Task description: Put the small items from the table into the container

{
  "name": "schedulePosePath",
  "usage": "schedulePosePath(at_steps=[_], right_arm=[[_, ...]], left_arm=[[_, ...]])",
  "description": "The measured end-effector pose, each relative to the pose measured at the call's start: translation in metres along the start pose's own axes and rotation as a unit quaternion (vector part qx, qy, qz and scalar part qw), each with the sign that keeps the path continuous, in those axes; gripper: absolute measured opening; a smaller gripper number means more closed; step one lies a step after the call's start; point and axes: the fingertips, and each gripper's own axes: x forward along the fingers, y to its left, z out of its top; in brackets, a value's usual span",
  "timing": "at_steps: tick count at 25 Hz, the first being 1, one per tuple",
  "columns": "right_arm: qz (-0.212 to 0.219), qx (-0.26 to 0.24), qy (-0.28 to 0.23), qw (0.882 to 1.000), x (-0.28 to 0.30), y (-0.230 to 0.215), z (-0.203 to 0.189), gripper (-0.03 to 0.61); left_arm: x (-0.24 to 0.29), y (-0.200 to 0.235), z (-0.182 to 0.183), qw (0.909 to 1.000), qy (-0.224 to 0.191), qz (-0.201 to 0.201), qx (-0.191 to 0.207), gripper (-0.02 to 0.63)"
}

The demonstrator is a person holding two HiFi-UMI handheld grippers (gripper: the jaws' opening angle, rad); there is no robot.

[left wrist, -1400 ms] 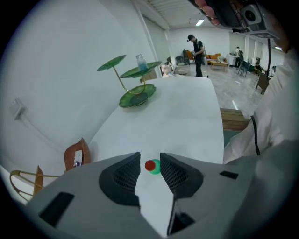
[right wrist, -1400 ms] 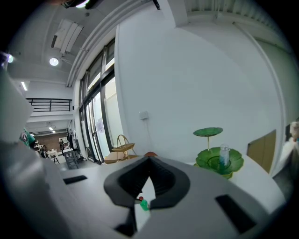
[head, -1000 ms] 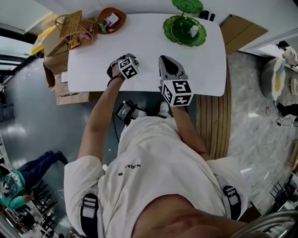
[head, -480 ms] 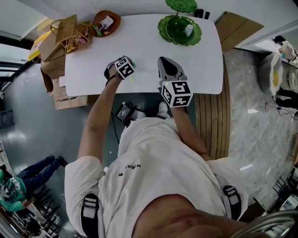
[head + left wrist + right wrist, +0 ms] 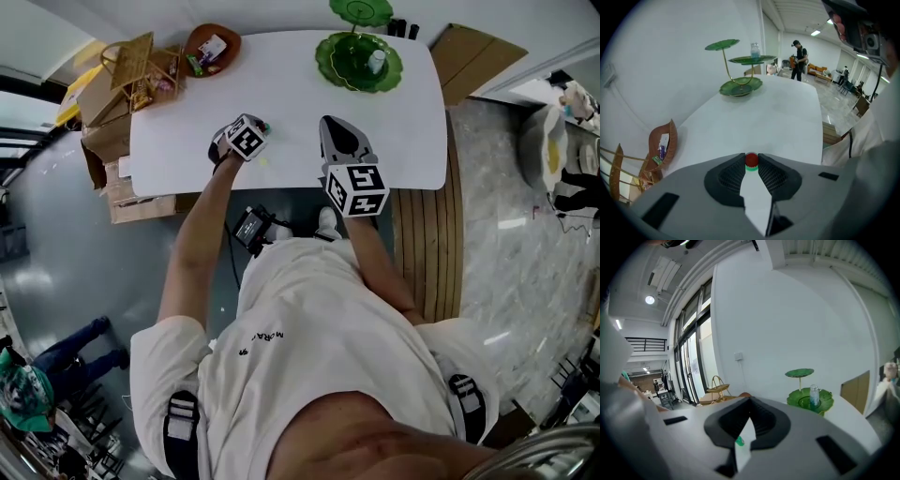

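Small item (image 5: 751, 161), red end outward, jaws closing

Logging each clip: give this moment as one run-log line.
left gripper: jaws closing on small red-green item | right gripper: jaws together, empty | brown dish: far left corner

The head view looks steeply down from above me, high enough to take in the whole white table (image 5: 394, 122). The left gripper view sits low and close over that table, facing its far end past my jaws. The right gripper view faces almost level toward the far wall. All three share the green tiered stand (image 5: 359, 58). The head and left gripper views also share the brown dish (image 5: 661, 145) at far left.
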Motion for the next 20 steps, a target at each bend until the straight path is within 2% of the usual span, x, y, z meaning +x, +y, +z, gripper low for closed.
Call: schedulePosePath(at_steps=[4, 8, 13, 20], right_arm=[[0.000, -0.001, -0.004, 1.000, -0.002, 0.001, 0.002, 0.005], [0.001, -0.003, -0.008, 1.000, -0.006, 0.004, 0.005, 0.005], [-0.002, -0.005, -0.012, 1.000, -0.009, 0.004, 0.008, 0.005], [-0.016, -0.001, -0.023, 1.000, -0.015, -0.001, 0.013, 0.005]], left_arm=[[-0.010, 0.000, 0.009, 0.9991, -0.028, 0.003, -0.032, 0.087], [-0.020, 0.000, 0.015, 0.9985, -0.041, 0.013, -0.033, 0.087], [-0.033, -0.004, 0.025, 0.9958, -0.072, 0.018, -0.055, 0.087], [-0.072, -0.008, 0.064, 0.9834, -0.153, 0.042, -0.089, 0.087]])
